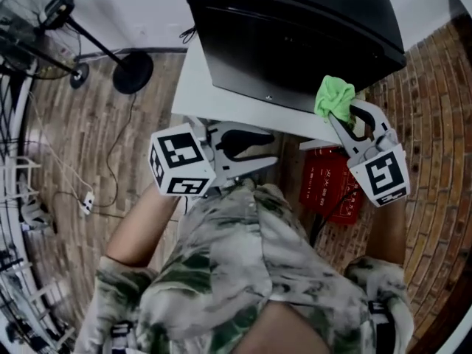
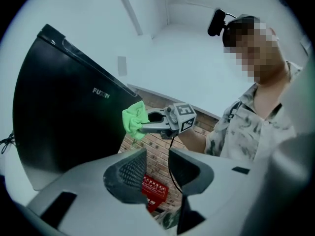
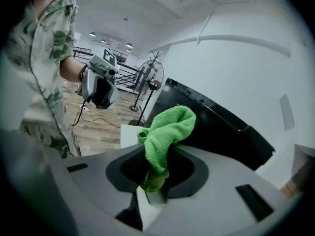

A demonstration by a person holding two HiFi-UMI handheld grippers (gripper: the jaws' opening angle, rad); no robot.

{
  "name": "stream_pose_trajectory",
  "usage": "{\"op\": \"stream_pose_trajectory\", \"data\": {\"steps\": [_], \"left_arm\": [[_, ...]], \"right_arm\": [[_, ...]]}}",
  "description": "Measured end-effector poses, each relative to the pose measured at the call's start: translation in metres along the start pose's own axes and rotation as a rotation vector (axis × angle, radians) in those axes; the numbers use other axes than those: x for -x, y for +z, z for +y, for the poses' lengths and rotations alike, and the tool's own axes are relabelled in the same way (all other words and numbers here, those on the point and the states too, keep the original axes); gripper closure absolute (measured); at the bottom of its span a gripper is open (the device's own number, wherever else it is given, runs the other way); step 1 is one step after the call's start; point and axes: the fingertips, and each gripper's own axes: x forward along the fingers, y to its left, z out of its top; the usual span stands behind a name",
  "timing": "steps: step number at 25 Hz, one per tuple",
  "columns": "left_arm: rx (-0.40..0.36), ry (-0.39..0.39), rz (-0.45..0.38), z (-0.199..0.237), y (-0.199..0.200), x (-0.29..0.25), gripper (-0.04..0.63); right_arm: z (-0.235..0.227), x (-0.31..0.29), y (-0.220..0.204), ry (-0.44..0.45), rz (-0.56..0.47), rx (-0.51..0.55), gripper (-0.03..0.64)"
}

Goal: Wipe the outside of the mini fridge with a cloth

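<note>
A white bench (image 1: 214, 103) stands on brick-patterned flooring, with a fan (image 1: 33, 28) off to one side and a red box (image 1: 332, 186) on the floor below. The black mini fridge (image 1: 295, 35) sits on the bench. The fingers (image 3: 189, 168) of the right gripper (image 3: 155, 178) are clamped on a green cloth (image 3: 167, 129), which bunches past their tips in a loose wad. That wad sits at the fridge's near right corner, though whether it touches the black panel cannot be told. The left gripper (image 2: 157, 166) hovers apart from the fridge, its fingers (image 2: 125, 173) spread with nothing between them. To wipe well, the wad likely needs pressing flat on the panel so that cloth, not the plastic fingertips, meets the glossy surface. It can then be drawn across in long overlapping strokes. The free gripper could brace the fridge if it slides.
</note>
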Motion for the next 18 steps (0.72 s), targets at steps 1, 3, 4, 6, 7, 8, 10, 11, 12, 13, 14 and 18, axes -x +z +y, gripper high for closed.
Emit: {"op": "stream_pose_trajectory", "data": {"steps": [1, 3, 4, 6, 7, 8, 10, 11, 12, 13, 14, 18], "left_arm": [[0.002, 0.017, -0.002, -0.001, 0.001, 0.005, 0.442], [0.006, 0.036, -0.013, -0.005, -0.002, 0.014, 0.442], [0.006, 0.042, -0.019, -0.005, -0.005, 0.019, 0.442], [0.005, 0.052, -0.026, -0.002, -0.013, 0.032, 0.442], [0.002, 0.05, -0.027, 0.001, -0.017, 0.04, 0.442], [-0.003, 0.043, -0.028, 0.003, -0.02, 0.048, 0.442], [-0.023, 0.026, -0.033, 0.006, -0.02, 0.069, 0.442], [-0.035, 0.017, -0.034, 0.006, -0.02, 0.081, 0.442], [-0.046, 0.007, -0.032, 0.007, -0.019, 0.094, 0.442], [-0.059, -0.005, -0.027, 0.008, -0.018, 0.108, 0.442], [-0.074, -0.019, -0.019, 0.011, -0.015, 0.123, 0.442], [-0.124, -0.06, 0.029, 0.029, -0.009, 0.197, 0.442]], "right_arm": [[0.005, -0.003, 0.008, 0.014, -0.019, 0.01, 0.509], [0.019, -0.011, 0.018, 0.042, -0.039, 0.03, 0.509], [0.026, -0.017, 0.022, 0.054, -0.04, 0.042, 0.509], [0.039, -0.035, 0.03, 0.071, -0.041, 0.054, 0.509], [0.047, -0.043, 0.035, 0.079, -0.044, 0.053, 0.509], [0.054, -0.051, 0.04, 0.084, -0.046, 0.051, 0.509], [0.066, -0.066, 0.058, 0.084, -0.047, 0.055, 0.509], [0.072, -0.073, 0.069, 0.079, -0.047, 0.058, 0.509], [0.078, -0.081, 0.082, 0.072, -0.047, 0.059, 0.509], [0.083, -0.091, 0.097, 0.063, -0.047, 0.054, 0.509], [0.087, -0.103, 0.112, 0.054, -0.047, 0.043, 0.509], [0.106, -0.163, 0.177, 0.019, -0.061, -0.022, 0.509]]}}
